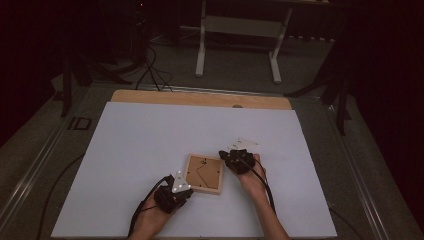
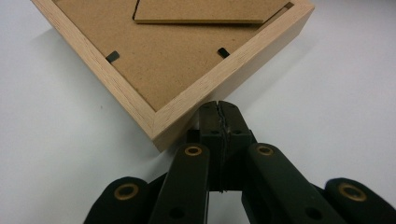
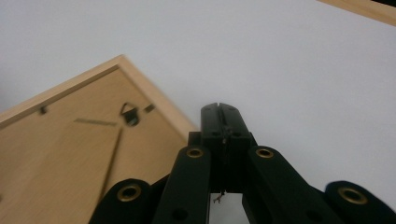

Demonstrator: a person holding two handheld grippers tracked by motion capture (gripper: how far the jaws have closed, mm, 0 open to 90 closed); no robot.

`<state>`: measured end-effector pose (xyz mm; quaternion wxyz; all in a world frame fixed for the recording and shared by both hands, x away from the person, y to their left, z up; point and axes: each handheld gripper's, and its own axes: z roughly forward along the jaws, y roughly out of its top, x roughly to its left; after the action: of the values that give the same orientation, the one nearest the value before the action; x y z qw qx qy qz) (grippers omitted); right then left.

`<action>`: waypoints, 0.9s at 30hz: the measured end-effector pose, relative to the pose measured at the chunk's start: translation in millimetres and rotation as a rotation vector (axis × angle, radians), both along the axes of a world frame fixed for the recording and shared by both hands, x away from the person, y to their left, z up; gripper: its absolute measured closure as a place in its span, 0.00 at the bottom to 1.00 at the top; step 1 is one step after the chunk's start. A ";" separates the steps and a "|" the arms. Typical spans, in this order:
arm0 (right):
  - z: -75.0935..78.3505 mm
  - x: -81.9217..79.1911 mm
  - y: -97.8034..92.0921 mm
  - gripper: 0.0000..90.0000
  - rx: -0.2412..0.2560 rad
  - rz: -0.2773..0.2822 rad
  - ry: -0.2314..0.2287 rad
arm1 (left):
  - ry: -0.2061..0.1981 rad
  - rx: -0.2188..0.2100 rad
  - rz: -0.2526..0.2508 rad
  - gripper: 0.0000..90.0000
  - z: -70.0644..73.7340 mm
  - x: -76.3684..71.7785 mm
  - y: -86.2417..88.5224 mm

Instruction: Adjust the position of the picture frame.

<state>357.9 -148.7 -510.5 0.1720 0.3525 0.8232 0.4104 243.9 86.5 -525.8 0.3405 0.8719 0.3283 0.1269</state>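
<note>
A small wooden picture frame lies face down on the white table sheet, its brown backing board and fold-out stand facing up. My left gripper sits at the frame's near left corner, jaws shut with nothing between them. In the left gripper view the shut tips press against the frame's wooden edge. My right gripper is at the frame's far right corner, jaws shut and empty. In the right gripper view its tips lie just beside the frame, near the hanging hook.
A wooden table edge shows beyond the white sheet. A pale desk frame stands on the floor behind, with dark stands and cables at left and right.
</note>
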 end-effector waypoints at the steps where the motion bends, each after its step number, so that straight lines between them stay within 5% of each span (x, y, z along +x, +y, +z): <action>1: -0.8 2.4 1.2 1.00 0.000 -0.004 0.008 | 0.001 -0.003 0.001 1.00 -0.2 0.0 -0.2; 7: -5.7 11.7 6.4 1.00 -0.045 -0.003 0.031 | 0.000 0.001 0.000 1.00 -0.2 0.2 0.0; 27: -2.9 13.9 3.4 1.00 -0.074 0.014 0.053 | -0.001 0.009 0.029 1.00 -0.4 5.3 1.7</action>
<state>371.8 -145.3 -513.4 0.1600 0.3508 0.8447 0.3713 249.1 88.2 -526.2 0.3350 0.8685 0.3402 0.1336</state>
